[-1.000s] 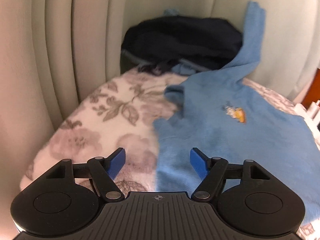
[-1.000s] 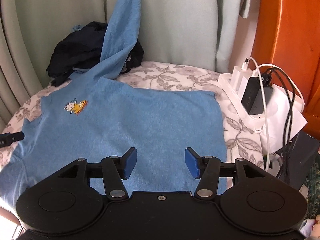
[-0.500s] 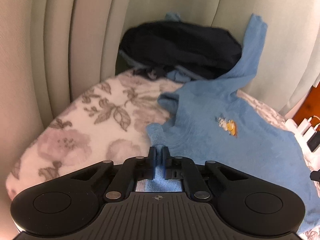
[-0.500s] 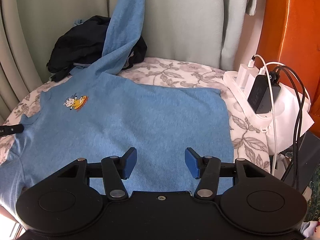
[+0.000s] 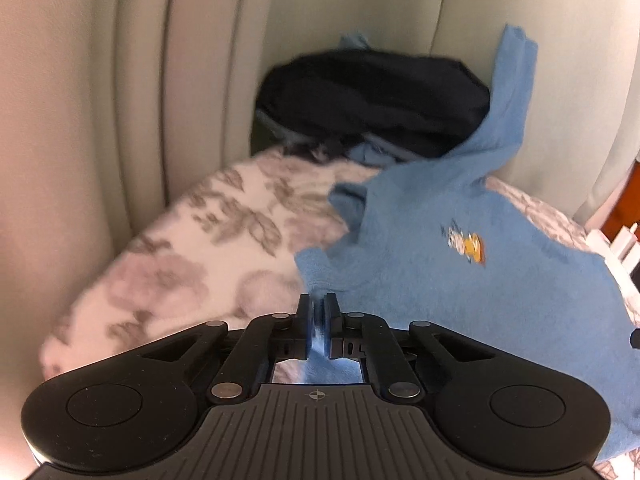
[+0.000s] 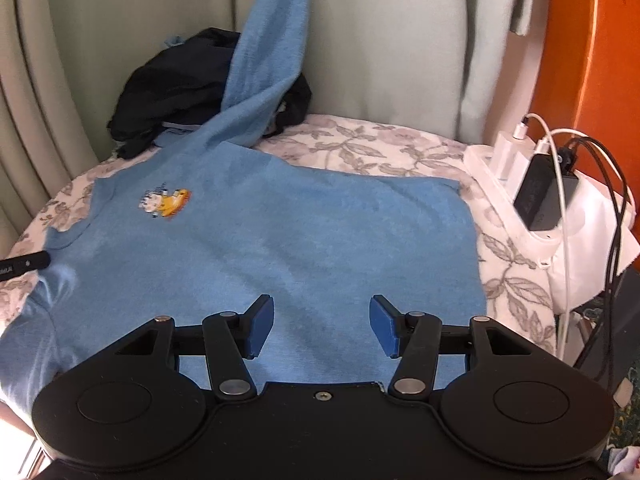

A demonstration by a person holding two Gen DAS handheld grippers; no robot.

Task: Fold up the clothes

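A light blue sweater (image 6: 280, 240) with a small cartoon patch (image 6: 164, 202) lies spread on the floral bed cover (image 6: 368, 152). One sleeve (image 6: 276, 40) runs up against the pale curtain. My left gripper (image 5: 318, 312) is shut on the sweater's (image 5: 480, 280) near shoulder edge, and blue cloth shows between its pads. In the right wrist view, a black tip of the left gripper (image 6: 24, 266) shows at the left edge. My right gripper (image 6: 322, 320) hovers open over the sweater's lower hem with nothing between its fingers.
A dark navy garment (image 6: 192, 80) is heaped at the back against the curtain (image 5: 120, 120). At the right stand a white power strip (image 6: 516, 184) with chargers and cables (image 6: 560, 200), and an orange wooden panel (image 6: 600, 60).
The left gripper closed on the sweater's shoulder edge and has lifted it slightly. The right gripper has stayed open and drifted a little forward and right over the hem.
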